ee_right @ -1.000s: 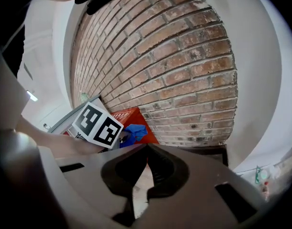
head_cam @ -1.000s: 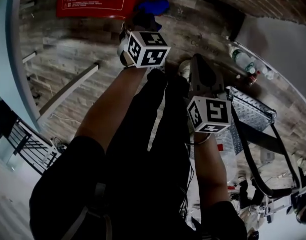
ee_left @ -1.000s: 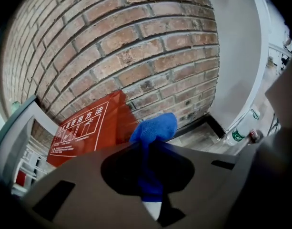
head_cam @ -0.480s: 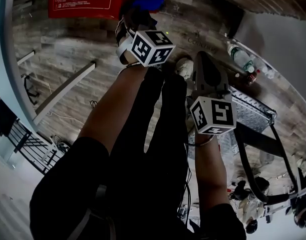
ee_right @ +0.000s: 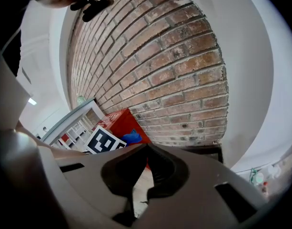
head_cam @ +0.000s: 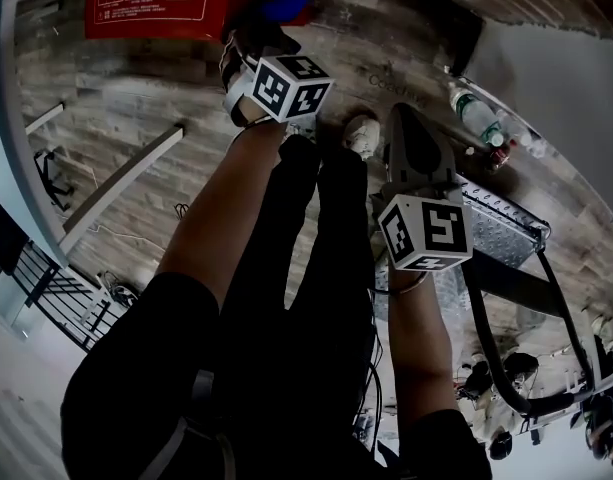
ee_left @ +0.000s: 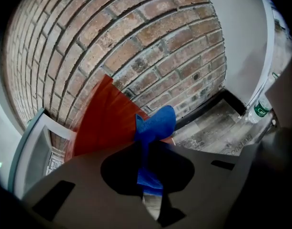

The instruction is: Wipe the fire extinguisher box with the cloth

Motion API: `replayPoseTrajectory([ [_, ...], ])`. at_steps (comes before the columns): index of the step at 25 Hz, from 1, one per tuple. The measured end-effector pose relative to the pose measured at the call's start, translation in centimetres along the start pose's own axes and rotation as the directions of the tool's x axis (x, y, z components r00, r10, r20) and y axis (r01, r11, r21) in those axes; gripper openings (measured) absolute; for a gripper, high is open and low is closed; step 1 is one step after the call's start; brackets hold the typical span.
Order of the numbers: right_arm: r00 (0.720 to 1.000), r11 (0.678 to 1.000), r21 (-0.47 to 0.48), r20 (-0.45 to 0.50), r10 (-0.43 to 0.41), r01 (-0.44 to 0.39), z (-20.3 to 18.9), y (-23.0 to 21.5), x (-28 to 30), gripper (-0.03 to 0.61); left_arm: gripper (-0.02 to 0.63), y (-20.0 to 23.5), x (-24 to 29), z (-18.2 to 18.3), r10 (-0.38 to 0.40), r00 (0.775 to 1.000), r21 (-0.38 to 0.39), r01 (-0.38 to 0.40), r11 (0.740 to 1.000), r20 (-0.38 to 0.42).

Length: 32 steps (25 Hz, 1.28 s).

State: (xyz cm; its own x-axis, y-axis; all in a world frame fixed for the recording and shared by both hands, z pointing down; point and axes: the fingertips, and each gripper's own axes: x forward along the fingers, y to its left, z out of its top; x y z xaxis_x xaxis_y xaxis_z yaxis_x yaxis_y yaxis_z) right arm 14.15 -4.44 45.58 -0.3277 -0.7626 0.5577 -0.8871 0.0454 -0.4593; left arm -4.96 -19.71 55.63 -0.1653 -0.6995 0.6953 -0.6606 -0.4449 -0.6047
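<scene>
In the head view we see the left gripper (head_cam: 258, 36) reaching toward the red metal fire extinguisher box (head_cam: 156, 3) above the wooden plank floor (head_cam: 126, 88), with the blue cloth (head_cam: 286, 8) at its tip. The right gripper (head_cam: 401, 118) hangs apart. Only the left gripper view shows that gripper's fingers (ee_left: 88, 180) clamped on the cloth, by the box's right edge. The right gripper view shows its fingers (ee_right: 198, 185) together, with nothing between them. Compared with a second ago, the box and cloth sit nearer the head view's upper left.
</scene>
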Motion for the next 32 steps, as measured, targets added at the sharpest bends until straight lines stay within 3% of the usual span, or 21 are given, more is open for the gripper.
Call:
replayPoseTrajectory([
  [4,1.000,1.000,0.008,0.014,0.006,-0.006,-0.2,-0.1,1.1,0.017,0.041,-0.4,1.6,-0.5,-0.004,1.000,-0.005,0.004,1.000,-0.006],
  [12,0.999,1.000,0.014,0.040,0.017,-0.018,-1.6,-0.4,4.1,0.017,0.041,-3.1,5.5,-3.4,-0.068,0.995,-0.124,0.059,0.990,-0.069],
  [21,0.996,0.999,0.035,0.089,0.027,-0.031,-3.5,-1.7,10.1,0.017,0.041,-8.3,11.7,-6.4,-0.123,0.990,-0.179,0.110,0.978,-0.066],
  [28,0.976,0.989,-0.073,0.165,0.143,-0.132,-2.3,-0.1,15.1,0.017,0.041,-14.5,18.7,-10.4,-0.211,0.974,-0.303,0.177,0.936,-0.083],
  [32,0.963,0.985,-0.030,0.208,0.174,-0.171,-1.1,-0.5,15.7,0.017,0.041,-17.7,22.2,-12.6,-0.240,0.966,-0.331,0.198,0.923,-0.091],
])
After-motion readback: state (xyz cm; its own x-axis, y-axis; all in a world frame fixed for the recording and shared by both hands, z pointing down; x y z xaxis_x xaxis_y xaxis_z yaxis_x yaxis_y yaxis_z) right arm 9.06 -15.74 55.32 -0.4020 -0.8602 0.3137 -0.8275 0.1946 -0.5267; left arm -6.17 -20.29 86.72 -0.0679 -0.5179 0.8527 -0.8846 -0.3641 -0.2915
